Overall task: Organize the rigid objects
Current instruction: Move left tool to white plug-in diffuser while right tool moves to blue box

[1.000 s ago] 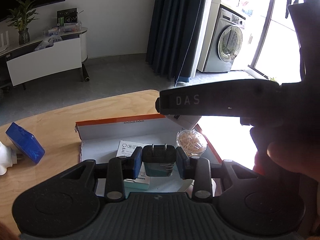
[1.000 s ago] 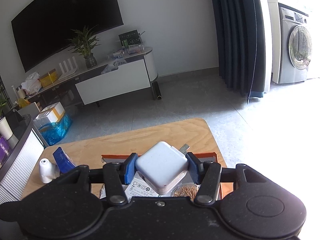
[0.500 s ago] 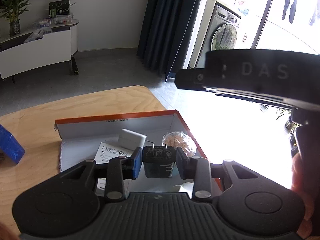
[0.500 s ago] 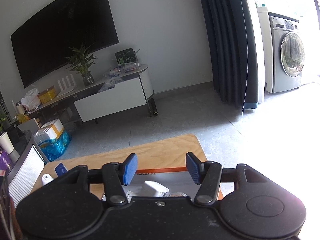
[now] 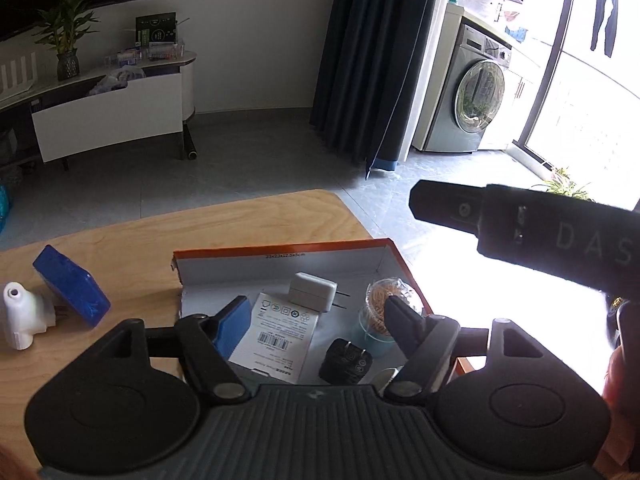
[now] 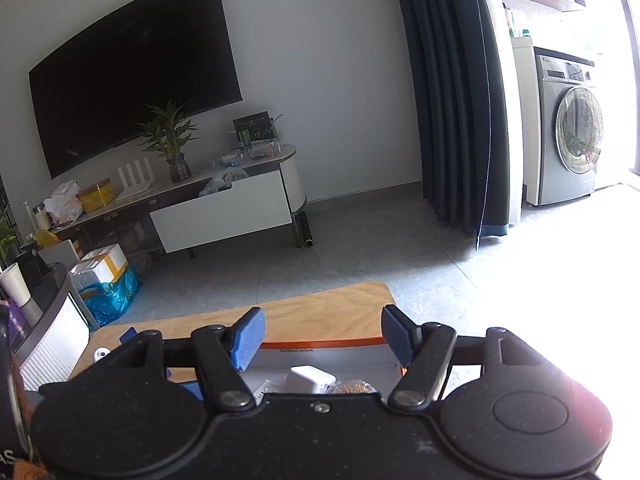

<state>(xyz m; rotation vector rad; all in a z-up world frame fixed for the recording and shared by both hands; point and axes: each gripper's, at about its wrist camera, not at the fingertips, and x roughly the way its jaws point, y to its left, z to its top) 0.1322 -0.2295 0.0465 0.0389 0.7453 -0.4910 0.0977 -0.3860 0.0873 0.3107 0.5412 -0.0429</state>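
Observation:
An open cardboard box [image 5: 280, 268] with an orange rim lies on the wooden table [image 5: 224, 220]. In it lie a white charger [image 5: 312, 297], a black plug adapter [image 5: 346, 366], a white printed packet [image 5: 276, 336] and a clear tub of toothpicks [image 5: 394, 300]. My left gripper [image 5: 316, 320] is open and empty just above the box. My right gripper [image 6: 322, 340] is open and empty, held higher over the box [image 6: 320, 356]; its body shows at the right of the left wrist view. The white charger [image 6: 310, 378] shows below it.
A blue block [image 5: 72, 284] and a white plug-in device [image 5: 22, 316] lie on the table left of the box. The table's far edge and right corner [image 5: 344, 204] are close behind the box. Beyond are floor, a TV cabinet and a washing machine.
My left gripper opened and let the black plug adapter drop into the box. My right gripper released the white charger into the box and rose away.

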